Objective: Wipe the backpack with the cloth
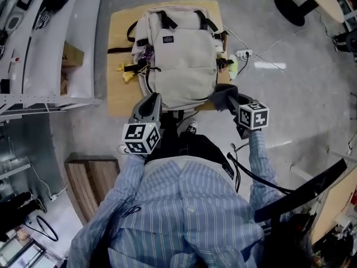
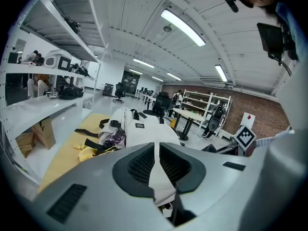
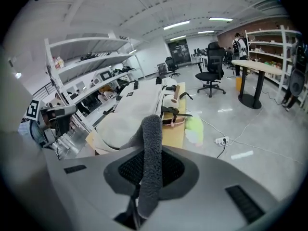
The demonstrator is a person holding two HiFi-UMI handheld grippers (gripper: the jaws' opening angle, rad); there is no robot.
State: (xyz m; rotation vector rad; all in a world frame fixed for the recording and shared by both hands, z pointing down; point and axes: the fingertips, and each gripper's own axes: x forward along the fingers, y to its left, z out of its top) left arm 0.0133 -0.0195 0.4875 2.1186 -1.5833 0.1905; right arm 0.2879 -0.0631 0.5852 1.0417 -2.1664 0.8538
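Right gripper view: right gripper (image 3: 147,173) fingers (image 3: 171,170) squeeze the soft cloth (image 3: 151,143); left gripper (image 2: 155,170) fingers pinch the floppy backpack (image 2: 144,131) by the near edge of the bench (image 1: 120,102).

No wording can be read anywhere. The backpack (image 1: 181,60) has a small dark label (image 1: 167,38) with pale print too small to make out. The marker cubes on the left gripper (image 1: 153,97) and the right gripper (image 1: 226,99) bear only black-and-white square patterns. A white card (image 2: 248,117) shows a red diamond.
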